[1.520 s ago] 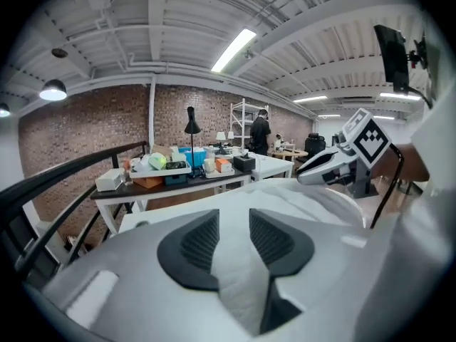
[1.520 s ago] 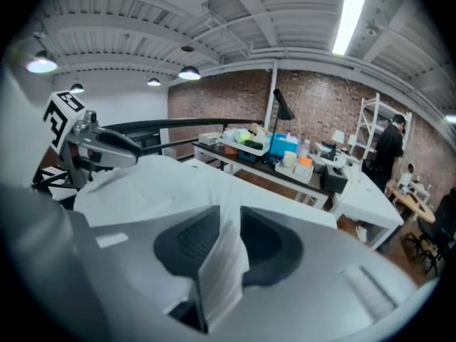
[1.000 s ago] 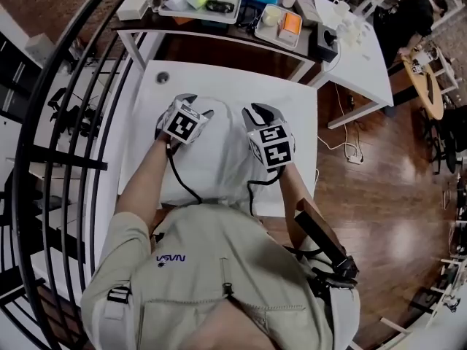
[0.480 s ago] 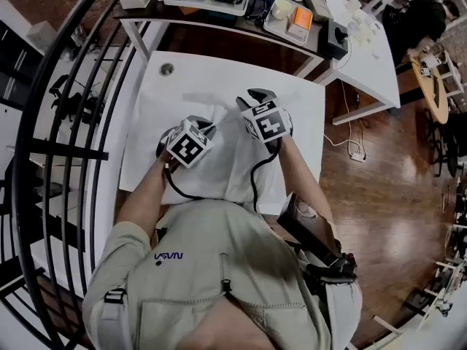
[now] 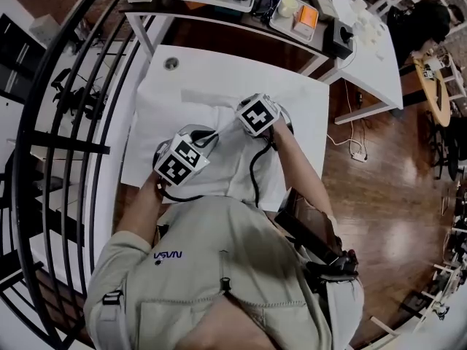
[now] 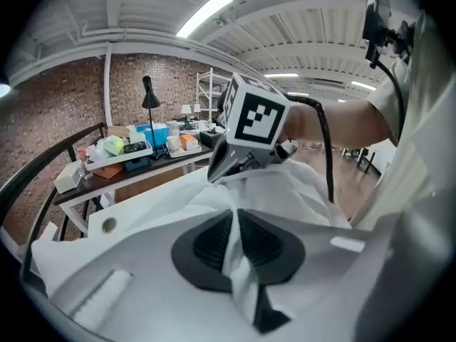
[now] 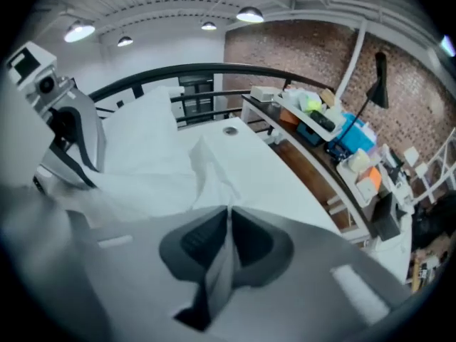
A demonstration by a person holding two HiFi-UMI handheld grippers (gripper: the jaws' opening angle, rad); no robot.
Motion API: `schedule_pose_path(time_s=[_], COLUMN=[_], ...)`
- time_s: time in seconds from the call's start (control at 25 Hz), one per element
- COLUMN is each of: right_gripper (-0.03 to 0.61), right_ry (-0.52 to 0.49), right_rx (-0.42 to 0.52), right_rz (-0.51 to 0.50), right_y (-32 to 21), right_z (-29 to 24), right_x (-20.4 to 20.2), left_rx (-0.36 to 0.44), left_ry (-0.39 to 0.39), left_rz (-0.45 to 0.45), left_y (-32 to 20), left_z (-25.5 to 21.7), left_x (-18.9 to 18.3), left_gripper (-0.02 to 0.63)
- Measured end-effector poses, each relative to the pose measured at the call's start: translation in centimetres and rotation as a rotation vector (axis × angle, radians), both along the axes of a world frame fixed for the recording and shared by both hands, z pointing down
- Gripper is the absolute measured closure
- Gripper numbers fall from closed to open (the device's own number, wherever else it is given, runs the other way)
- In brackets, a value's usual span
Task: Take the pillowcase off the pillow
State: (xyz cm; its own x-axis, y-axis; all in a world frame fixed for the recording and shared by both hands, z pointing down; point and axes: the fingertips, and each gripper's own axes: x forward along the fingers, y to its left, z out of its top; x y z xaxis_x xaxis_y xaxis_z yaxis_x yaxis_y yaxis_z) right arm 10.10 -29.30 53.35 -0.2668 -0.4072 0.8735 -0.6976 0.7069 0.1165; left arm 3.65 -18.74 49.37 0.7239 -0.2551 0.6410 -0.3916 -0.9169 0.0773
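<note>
Two grips on pillowcase [image 5: 219,162]
Fold clamped in left hand-held gripper [image 6: 234,223]; right hand-held gripper [image 7: 228,228], at its 1 o'clock, just closed on another.

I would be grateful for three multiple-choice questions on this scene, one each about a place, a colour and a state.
1. The pillowcase lies on:
A. the white table
B. a bed
C. a sofa

2. The pillowcase is:
A. blue
B. white
C. red-striped

3. The left hand-held gripper is:
A. open and empty
B. shut on a cup
C. shut on the pillowcase

Answers:
1 A: the head view shows it spread on the white tabletop.
2 B: the fabric is plain white in every view.
3 C: the left gripper view shows white cloth pinched between its closed jaws.
</note>
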Motion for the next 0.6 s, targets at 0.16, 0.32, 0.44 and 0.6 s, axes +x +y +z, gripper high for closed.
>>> schedule_pose_path(time_s=[0.16, 0.32, 0.44, 0.6], right_gripper=[0.563, 0.563, 0.565, 0.563], right_ry=[0.030, 0.085, 0.096, 0.084], right_rx=[0.122, 0.229, 0.266, 0.252], right_rz=[0.081, 0.199, 0.294, 0.399], right_y=[-1.0, -1.8, -1.7, -0.8], right_z=[-2.3, -4.9, -6.1, -5.2], right_x=[1.8, 6.4, 10.4, 13.7], left_rx=[0.041, 0.085, 0.084, 0.056], left_ry=[0.096, 0.224, 0.292, 0.311], left_rz=[-0.063, -0.122, -0.179, -0.215], left_y=[-0.3, -0.4, -0.7, -2.3], left_z=[-2.6, -6.3, -7.6, -6.3], left_x=[-1.1, -3.2, -5.0, -5.9], left_gripper=[0.589, 0.591, 0.591, 0.591])
